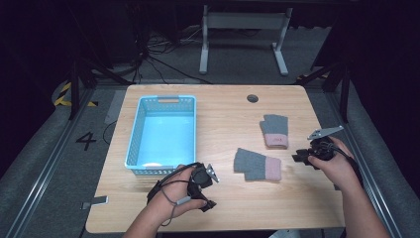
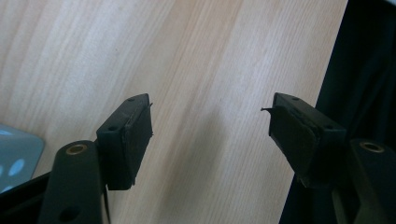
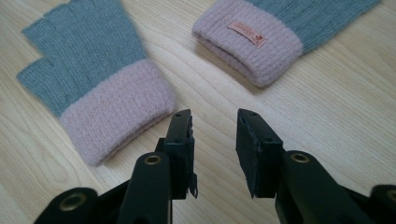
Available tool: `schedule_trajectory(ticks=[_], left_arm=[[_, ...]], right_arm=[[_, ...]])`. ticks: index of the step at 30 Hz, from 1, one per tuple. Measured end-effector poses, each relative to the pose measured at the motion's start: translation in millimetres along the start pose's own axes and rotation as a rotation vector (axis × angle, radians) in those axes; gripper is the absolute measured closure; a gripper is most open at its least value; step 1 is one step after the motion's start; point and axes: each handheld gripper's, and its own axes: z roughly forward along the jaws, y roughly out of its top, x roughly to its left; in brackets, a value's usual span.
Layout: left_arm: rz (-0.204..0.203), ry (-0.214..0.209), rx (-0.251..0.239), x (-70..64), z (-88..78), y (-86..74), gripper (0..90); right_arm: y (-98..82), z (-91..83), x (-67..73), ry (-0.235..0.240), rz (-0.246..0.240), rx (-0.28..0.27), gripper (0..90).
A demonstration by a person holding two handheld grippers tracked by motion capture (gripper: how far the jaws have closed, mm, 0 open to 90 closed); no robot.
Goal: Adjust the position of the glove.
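R gripper (image 3: 214, 140): jaws spread, nothing btwn, bare table (image 3: 327, 116) under them. Near glove (image 3: 95, 88) sits just off its left jaw, pink cuff almost touching, can't quite tell. Second glove (image 3: 280, 32) lies beyond. L gripper (image 2: 210, 135): jaws wide apart over bare wood, blue basket (image 1: 163, 131) close by.

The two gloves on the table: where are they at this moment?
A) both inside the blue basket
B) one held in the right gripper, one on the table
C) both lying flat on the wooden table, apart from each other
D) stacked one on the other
C: the near glove and the far glove both lie flat on the table with bare wood between them, and the right gripper is open with nothing between its pads.
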Motion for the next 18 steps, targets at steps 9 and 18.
schedule_trajectory(ticks=[9,18], left_arm=[[0.013,-0.012,0.017,-1.5,6.1,2.0,30.8],[0.014,-0.011,0.013,-0.5,6.3,1.6,30.8]], right_arm=[[1.0,-1.0,4.8,0.011,-0.015,-0.002,69.2],[6.4,-3.0,14.5,0.033,-0.034,-0.025,78.8]])
